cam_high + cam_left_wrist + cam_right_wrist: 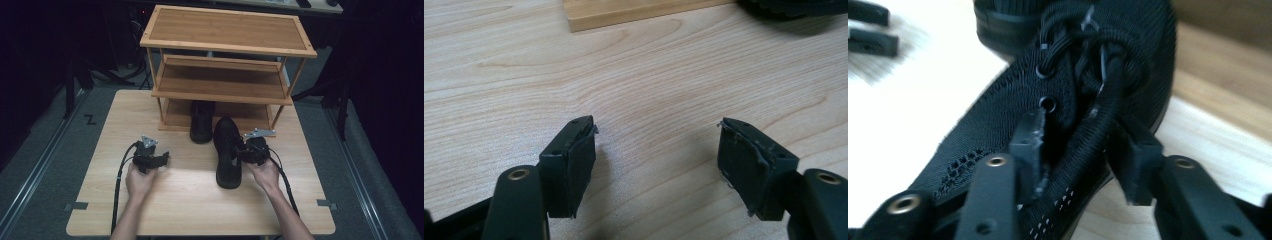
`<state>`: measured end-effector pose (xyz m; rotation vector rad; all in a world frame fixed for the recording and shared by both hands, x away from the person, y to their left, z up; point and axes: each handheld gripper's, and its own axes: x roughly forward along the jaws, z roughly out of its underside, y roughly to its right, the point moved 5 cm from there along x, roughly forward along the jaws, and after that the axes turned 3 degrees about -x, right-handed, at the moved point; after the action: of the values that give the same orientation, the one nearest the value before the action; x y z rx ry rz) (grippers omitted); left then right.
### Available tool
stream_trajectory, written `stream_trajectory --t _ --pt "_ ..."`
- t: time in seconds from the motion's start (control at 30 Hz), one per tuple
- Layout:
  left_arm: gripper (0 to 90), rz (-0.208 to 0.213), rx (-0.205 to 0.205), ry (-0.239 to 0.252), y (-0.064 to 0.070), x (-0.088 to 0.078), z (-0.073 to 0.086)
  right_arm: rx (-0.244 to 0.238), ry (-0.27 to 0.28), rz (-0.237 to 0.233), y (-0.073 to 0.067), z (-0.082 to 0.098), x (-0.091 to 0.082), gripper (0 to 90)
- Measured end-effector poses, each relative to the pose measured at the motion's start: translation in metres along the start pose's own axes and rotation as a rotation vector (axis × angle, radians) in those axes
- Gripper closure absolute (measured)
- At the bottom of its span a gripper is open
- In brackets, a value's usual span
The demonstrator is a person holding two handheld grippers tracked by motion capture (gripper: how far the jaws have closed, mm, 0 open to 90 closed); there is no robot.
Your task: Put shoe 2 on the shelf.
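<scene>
Along the bottom edge of the high view, two forearms came up onto the light wooden table (190,210), each hand carrying a tool. At lower left of centre, the left tool (159,161) lay low over bare wood, its cable looping back beside the wrist. From the left gripper view, the left tool (656,165) was released: its two black jaws stood wide apart with nothing but wood grain between them, and the padded faces looked worn at the edges.

Right of centre in the high view, the right tool (239,151) met the side of a black shoe (228,155), which rested on its sole on the table, toe pointing toward the bottom of the frame. From the right gripper view, the right tool (1080,160) had its jaws on either side of the shoe's (998,140) laced collar, one jaw inside the opening by the eyelets and the other against the outer side. The jaws looked clenched on that knitted edge, though blur made it hard to say how firmly the pads pressed.

Just beyond, toward the centre of the high view, a second black shoe (201,121) stood on the lowest level of a three-tier wooden shoe rack (225,27), close to the first shoe. The rack filled the upper middle of the frame, its upper two shelves bare.
</scene>
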<state>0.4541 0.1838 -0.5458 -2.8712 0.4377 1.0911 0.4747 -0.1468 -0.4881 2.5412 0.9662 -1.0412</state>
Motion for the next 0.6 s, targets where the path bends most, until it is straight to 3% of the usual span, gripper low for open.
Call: stream_trajectory --t 0.07,0.1,0.17,0.2,0.4,0.6 --pt "32.0 0.000 -0.001 0.000 0.000 0.000 0.000 0.005 -0.008 0.011 -0.001 0.001 0.002 65.5" --pt "32.0 -0.001 0.001 -0.001 0.000 0.000 0.000 -0.022 -0.020 0.053 -0.003 0.001 0.004 72.1" --pt "32.0 0.000 0.001 -0.001 0.000 0.000 0.000 -0.029 -0.023 0.067 -0.003 0.000 0.004 73.9" --pt "32.0 0.001 -0.002 0.000 0.000 0.000 0.000 -0.019 -0.021 0.092 -0.004 0.000 0.004 79.3" --pt "31.8 0.005 -0.003 0.001 -0.001 0.000 0.000 0.016 0.000 0.115 0.001 -0.002 -0.001 86.5" --pt "31.7 0.007 -0.005 0.001 -0.001 0.000 0.000 0.071 0.023 0.106 0.020 0.003 -0.013 88.1"
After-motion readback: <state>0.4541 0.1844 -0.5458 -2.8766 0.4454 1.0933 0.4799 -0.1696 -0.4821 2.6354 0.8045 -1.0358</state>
